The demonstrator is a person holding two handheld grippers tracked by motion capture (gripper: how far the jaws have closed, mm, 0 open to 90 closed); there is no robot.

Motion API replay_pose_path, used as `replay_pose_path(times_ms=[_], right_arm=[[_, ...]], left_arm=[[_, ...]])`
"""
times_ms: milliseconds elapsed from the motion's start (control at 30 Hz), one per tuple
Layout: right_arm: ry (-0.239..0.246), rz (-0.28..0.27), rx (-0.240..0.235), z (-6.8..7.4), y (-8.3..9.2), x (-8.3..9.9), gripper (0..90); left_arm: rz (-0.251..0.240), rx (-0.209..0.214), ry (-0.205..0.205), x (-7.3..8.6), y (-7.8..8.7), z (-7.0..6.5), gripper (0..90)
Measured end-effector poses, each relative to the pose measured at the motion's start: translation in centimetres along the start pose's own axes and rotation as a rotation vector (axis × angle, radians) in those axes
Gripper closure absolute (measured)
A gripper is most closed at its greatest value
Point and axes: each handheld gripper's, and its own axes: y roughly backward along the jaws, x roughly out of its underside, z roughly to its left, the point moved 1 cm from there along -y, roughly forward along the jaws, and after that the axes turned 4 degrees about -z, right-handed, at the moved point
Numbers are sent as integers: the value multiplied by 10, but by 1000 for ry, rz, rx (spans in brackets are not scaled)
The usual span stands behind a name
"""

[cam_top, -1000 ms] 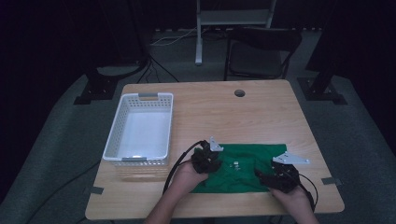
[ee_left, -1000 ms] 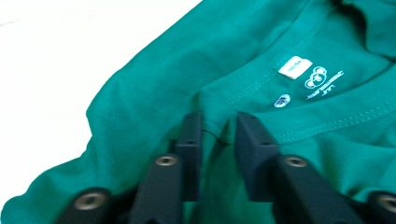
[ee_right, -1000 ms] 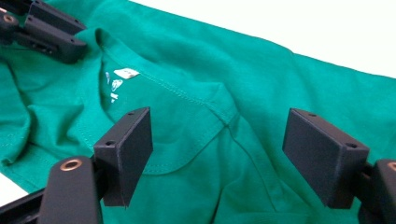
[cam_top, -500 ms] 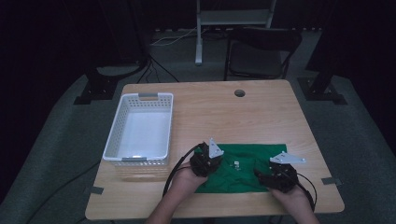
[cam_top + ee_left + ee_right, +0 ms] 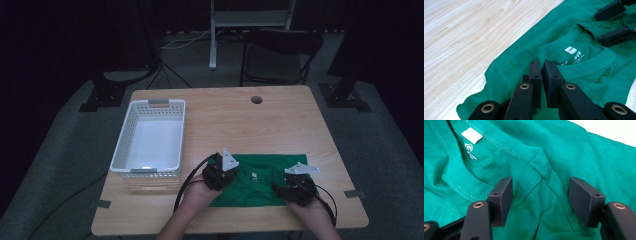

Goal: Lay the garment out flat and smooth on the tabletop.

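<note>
Shirt: green shirt, flat on the near side of the table, right of the middle.
Collar: neck hole with white tag, up top between the two grippers.
Long way: runs left to right along the near table edge; neck end looks to face the person, hard to be sure.
Left gripper: jaws squeezed nearly together, pinching a fold of shirt just left of the collar.
Right gripper: jaws about half open and just been closing, one on each side of the shoulder seam by the collar, cloth between them, pads not pressing yet.
Step now: probably grabbing both shoulders to lift or fold.
Next move: likely finish closing the right jaws on the seam, then lift both sides evenly.
Basket: white basket, on the left, near the shirt but not touching.
</note>
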Motion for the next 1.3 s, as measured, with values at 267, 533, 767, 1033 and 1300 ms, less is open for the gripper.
replay_pose_path(times_ms=[267,533,767,1033,1300], right_arm=[[13,-5,-55,3,2,1,692],[18,-46,-48,5,7,2,831],[16,-105,-32,5,19,-4,831],[-16,-186,-11,5,29,-14,831],[-34,-229,12,9,33,-24,832]], left_arm=[[8,8,1,1,-2,-1,864],[9,11,2,2,-1,-3,864],[-7,1,20,-1,2,-2,863],[-30,-27,67,-6,5,0,863],[-63,-68,113,-10,9,0,864]])
